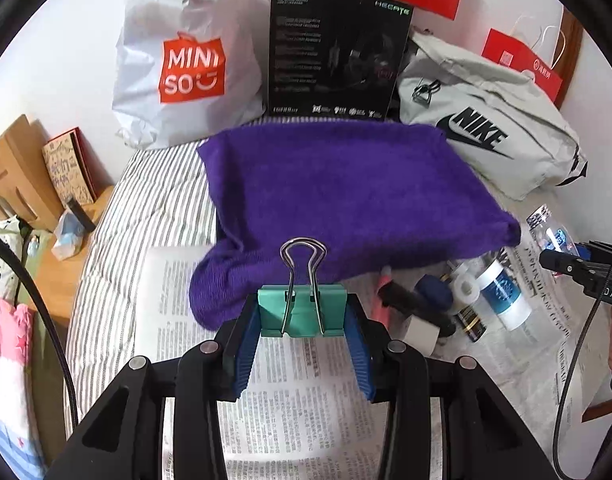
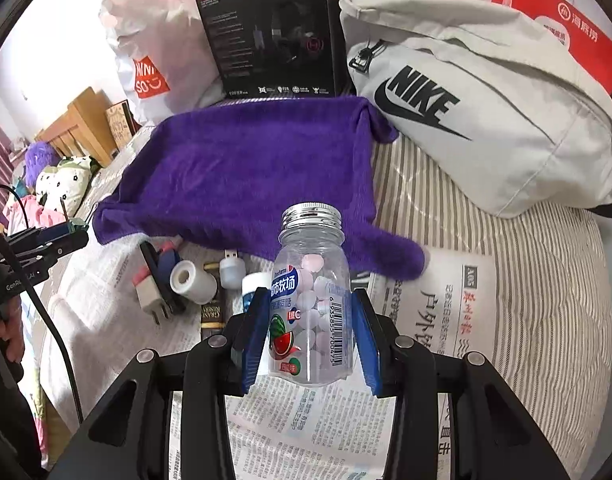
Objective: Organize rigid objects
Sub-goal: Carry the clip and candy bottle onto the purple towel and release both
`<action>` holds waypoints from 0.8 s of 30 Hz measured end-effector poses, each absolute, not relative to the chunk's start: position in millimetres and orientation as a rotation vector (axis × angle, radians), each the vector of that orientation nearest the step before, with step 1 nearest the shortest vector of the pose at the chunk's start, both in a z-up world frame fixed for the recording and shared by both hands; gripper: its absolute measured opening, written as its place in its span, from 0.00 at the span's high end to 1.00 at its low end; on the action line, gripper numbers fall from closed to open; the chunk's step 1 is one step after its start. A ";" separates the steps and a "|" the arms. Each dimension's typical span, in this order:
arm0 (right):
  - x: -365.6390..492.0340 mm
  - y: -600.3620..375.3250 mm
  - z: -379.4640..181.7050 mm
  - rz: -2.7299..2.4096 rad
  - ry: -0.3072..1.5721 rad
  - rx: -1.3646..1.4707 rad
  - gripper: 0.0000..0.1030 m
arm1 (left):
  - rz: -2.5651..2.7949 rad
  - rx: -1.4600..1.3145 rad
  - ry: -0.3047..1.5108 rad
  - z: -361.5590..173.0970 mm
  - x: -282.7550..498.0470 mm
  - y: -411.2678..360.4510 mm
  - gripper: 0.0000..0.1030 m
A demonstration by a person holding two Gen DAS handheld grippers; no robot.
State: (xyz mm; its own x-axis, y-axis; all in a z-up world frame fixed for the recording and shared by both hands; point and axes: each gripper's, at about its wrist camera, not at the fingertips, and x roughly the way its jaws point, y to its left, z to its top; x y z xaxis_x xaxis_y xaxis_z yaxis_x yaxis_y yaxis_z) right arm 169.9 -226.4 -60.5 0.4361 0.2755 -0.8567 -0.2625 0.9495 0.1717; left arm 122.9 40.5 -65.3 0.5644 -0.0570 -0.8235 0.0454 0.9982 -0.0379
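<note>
**Inspector A:** The left tool (image 1: 302,320) is clamped on a teal binder clip (image 1: 302,312). The clip is painted metal, box-shaped, with two bright wire handles looped upward. Its flat sides sit between ribbed blue pads (image 1: 246,344). It is held above the newspaper (image 1: 290,400) that is spread on the bed, just in front of the purple towel (image 1: 345,184).

**Inspector B:** The towel is thick terry, lying roughly rectangular on the grey-striped bedding (image 1: 146,200). To its right lies a loose cluster: a white tape roll (image 2: 192,282), a plug adapter (image 2: 152,292) in pink, white and black, a small white USB piece (image 2: 232,268) and a dark gold-lettered packet (image 2: 210,316).

**Inspector A:** And the right tool (image 2: 309,332)?

**Inspector B:** It grips a candy bottle (image 2: 311,304). The bottle is clear plastic, rounded at the shoulder, with a ribbed silver screw cap. It is partly filled with pale pink and white tablets, and carries a watermelon label and a barcode. It stands nearly upright between the pads, above the newspaper at the towel's near edge. A soft grey Nike bag (image 2: 485,120) lies at the far right.
</note>
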 end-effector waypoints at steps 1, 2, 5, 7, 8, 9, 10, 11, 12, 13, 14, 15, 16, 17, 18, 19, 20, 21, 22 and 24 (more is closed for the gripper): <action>171.4 -226.6 -58.1 0.334 1.063 0.011 0.60 | -0.062 -0.013 0.966 -63.8 123.8 41.6 0.62; 173.0 -226.7 -56.4 0.333 1.060 0.008 0.60 | -0.065 -0.013 0.962 -60.9 127.7 41.8 0.62; 179.1 -227.4 -51.8 0.338 1.055 0.011 0.60 | -0.070 -0.008 0.951 -55.4 135.6 41.6 0.62; 184.3 -227.5 -49.0 0.340 1.048 0.014 0.60 | -0.076 -0.010 0.945 -51.9 141.3 42.2 0.62; 186.7 -227.1 -48.2 0.342 1.047 0.013 0.60 | -0.081 -0.012 0.943 -49.8 145.6 42.3 0.62; 189.7 -226.5 -47.4 0.342 1.044 0.012 0.60 | -0.083 -0.012 0.940 -48.4 148.6 42.3 0.62; 192.2 -226.2 -46.9 0.343 1.042 0.013 0.60 | -0.087 -0.011 0.937 -47.1 153.8 42.5 0.62; 196.2 -225.6 -46.0 0.342 1.037 0.016 0.60 | -0.090 -0.011 0.937 -46.3 157.7 42.7 0.62; 199.3 -225.3 -45.2 0.341 1.035 0.021 0.60 | -0.096 -0.014 0.935 -45.5 162.8 43.0 0.62; 203.7 -224.4 -45.1 0.346 1.037 0.025 0.60 | -0.106 -0.021 0.934 -44.9 169.3 43.5 0.62; 207.7 -223.2 -44.9 0.349 1.036 0.025 0.60 | -0.114 -0.026 0.934 -44.4 174.1 44.0 0.62; 211.7 -222.3 -44.6 0.346 1.030 0.026 0.60 | -0.121 -0.034 0.934 -44.2 181.5 44.2 0.62; 215.7 -221.3 -44.8 0.344 1.028 0.028 0.60 | -0.124 -0.036 0.933 -44.1 187.4 44.0 0.62; 219.9 -220.0 -45.4 0.346 1.029 0.031 0.60 | -0.124 -0.033 0.933 -44.1 193.4 43.6 0.62; 223.9 -218.9 -46.1 0.348 1.028 0.036 0.60 | -0.125 -0.029 0.933 -44.2 199.5 43.2 0.62; 228.6 -218.0 -47.2 0.348 1.029 0.043 0.60 | -0.127 -0.025 0.932 -44.6 205.3 43.5 0.62; 233.2 -217.0 -48.6 0.349 1.031 0.046 0.60 | -0.127 -0.022 0.932 -44.9 209.7 43.6 0.62; 237.0 -215.3 -49.9 0.349 1.031 0.047 0.60 | -0.128 -0.018 0.932 -45.7 215.8 43.7 0.62; 242.2 -213.7 -51.6 0.348 1.029 0.047 0.60 | -0.131 -0.014 0.933 -46.5 221.1 43.8 0.62; 252.6 -209.7 -55.6 0.353 1.030 0.042 0.60 | -0.133 -0.010 0.934 -49.0 232.4 44.2 0.62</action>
State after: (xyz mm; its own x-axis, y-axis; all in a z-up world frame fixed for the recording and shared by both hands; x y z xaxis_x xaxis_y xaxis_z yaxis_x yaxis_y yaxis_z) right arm 252.6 -209.7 -55.6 0.4634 0.3066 -0.8314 -0.2677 0.9429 0.1984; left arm 232.4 44.2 -49.0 0.5869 -0.1188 -0.8009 0.1101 0.9917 -0.0664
